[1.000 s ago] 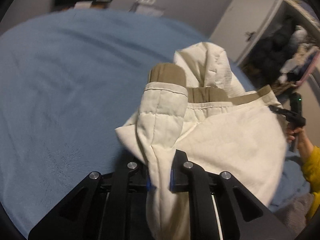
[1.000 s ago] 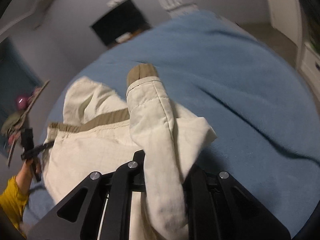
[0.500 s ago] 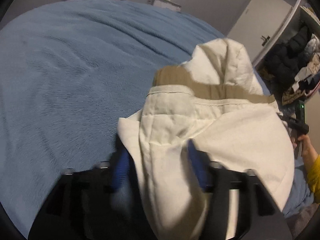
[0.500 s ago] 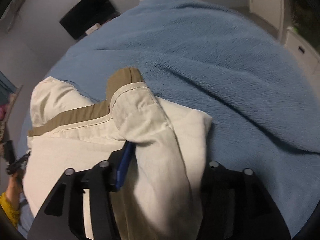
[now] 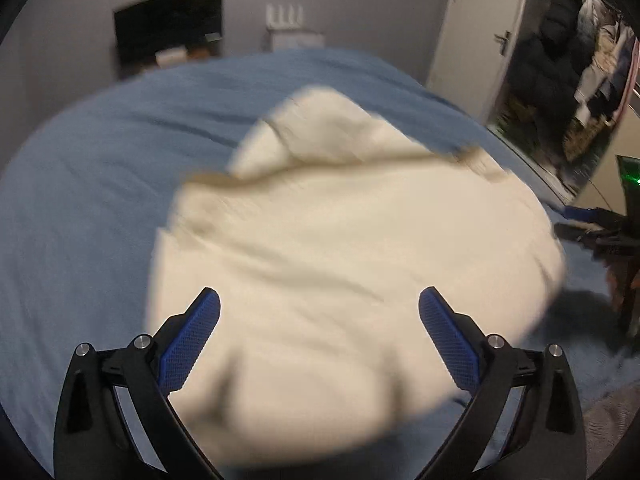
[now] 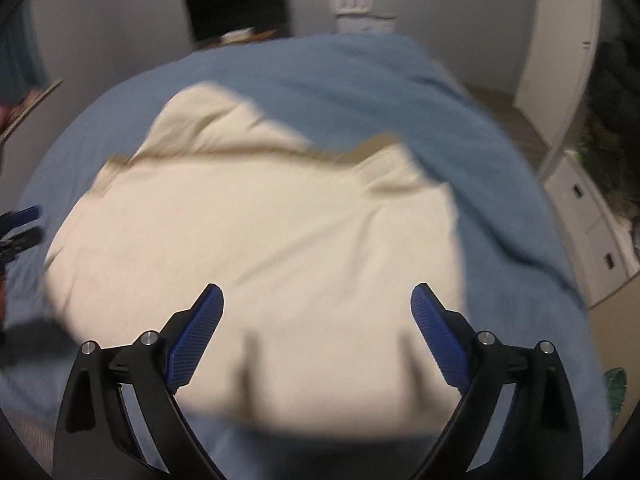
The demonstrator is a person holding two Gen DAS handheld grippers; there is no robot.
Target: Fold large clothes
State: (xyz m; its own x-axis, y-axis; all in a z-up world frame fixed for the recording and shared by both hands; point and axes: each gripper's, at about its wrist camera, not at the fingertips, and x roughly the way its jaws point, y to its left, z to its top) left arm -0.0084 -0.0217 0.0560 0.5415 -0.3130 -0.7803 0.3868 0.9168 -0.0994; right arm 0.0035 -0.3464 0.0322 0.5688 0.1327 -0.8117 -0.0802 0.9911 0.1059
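Note:
A cream garment with a tan inner band point(image 5: 344, 240) lies folded in a broad heap on the blue bed cover point(image 5: 80, 200). It also shows in the right wrist view point(image 6: 256, 232), blurred by motion. My left gripper point(image 5: 319, 300) is open and empty, its blue pads spread wide above the garment's near edge. My right gripper point(image 6: 317, 298) is open and empty too, above the same near edge. The right gripper also shows at the right side of the left wrist view point(image 5: 592, 224).
The blue bed cover point(image 6: 400, 80) fills most of both views. A black screen point(image 5: 168, 36) hangs on the far wall. A white door point(image 5: 476, 28) and an open closet of clothes point(image 5: 576, 60) stand at the right. White drawers point(image 6: 588, 224) stand beside the bed.
Both grippers have opened and let go of the garment's sleeves, then pulled back and up. The garment has dropped flat onto the bed.

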